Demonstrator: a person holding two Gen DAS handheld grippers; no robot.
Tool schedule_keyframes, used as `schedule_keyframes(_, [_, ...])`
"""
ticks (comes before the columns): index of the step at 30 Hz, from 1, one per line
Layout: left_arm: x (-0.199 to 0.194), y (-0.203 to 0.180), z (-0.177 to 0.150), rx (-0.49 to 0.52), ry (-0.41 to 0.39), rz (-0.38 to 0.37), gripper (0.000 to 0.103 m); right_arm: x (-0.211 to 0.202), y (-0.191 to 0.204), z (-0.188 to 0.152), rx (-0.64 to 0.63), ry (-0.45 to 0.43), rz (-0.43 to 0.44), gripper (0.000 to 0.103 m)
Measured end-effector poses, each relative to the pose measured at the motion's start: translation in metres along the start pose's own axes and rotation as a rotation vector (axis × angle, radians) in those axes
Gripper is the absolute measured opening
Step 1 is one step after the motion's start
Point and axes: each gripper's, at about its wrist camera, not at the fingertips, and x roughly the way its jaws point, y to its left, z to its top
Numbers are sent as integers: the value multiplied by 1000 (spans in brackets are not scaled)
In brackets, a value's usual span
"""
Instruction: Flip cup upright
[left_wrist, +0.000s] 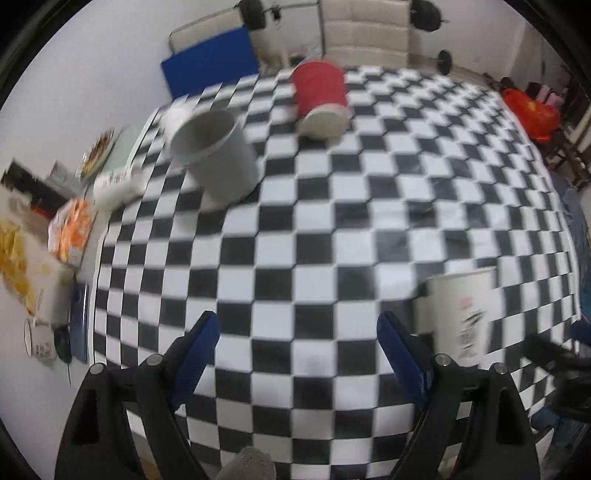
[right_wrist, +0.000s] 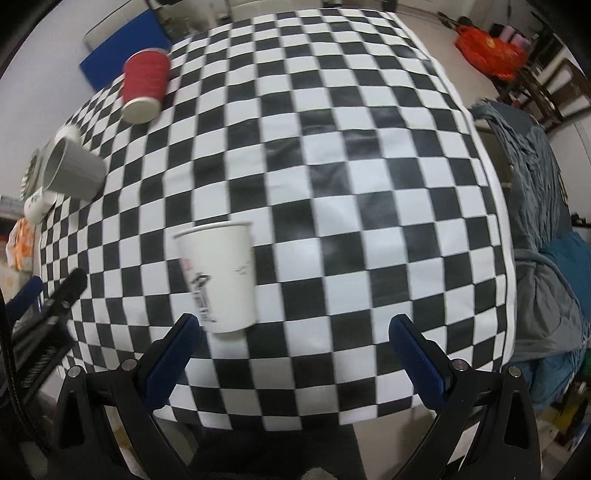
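Observation:
A white paper cup (right_wrist: 219, 275) with printed marks stands upright on the checkered tablecloth (right_wrist: 332, 166), near the front edge; it also shows in the left wrist view (left_wrist: 461, 314). My right gripper (right_wrist: 295, 328) is open and empty, with the cup just ahead of its left finger (right_wrist: 173, 354). My left gripper (left_wrist: 299, 328) is open and empty over the cloth (left_wrist: 332, 203), with the cup beyond its right finger (left_wrist: 402, 354). A red cup (left_wrist: 320, 98) stands upside down at the far side. A grey mug (left_wrist: 216, 155) stands upright at the far left.
Snack packets (left_wrist: 72, 229), a white mug (left_wrist: 40, 341) and boxes crowd the left beside the cloth. A grey garment (right_wrist: 539, 221) hangs on a chair at the right. A blue mat (left_wrist: 210, 62) leans on the far wall. An orange bag (left_wrist: 532, 110) lies far right.

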Motion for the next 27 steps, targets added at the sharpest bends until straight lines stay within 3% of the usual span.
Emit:
schedule_keyframes(10, [49,21,-9,-71,87,16,87,33,36,21,-71,70,8,103])
schedule_keyframes(22, [79,11,5,-53,134,-1,87,89,48,65,-111,259,76,102])
schedule_keyframes(25, [83,9,9,-45,136,-9,87,103,51,72,-120,291,77,93])
schedule_keyframes(27, [84,7,10,-43,137,-14,87,108,54,75,-127,295,81,68])
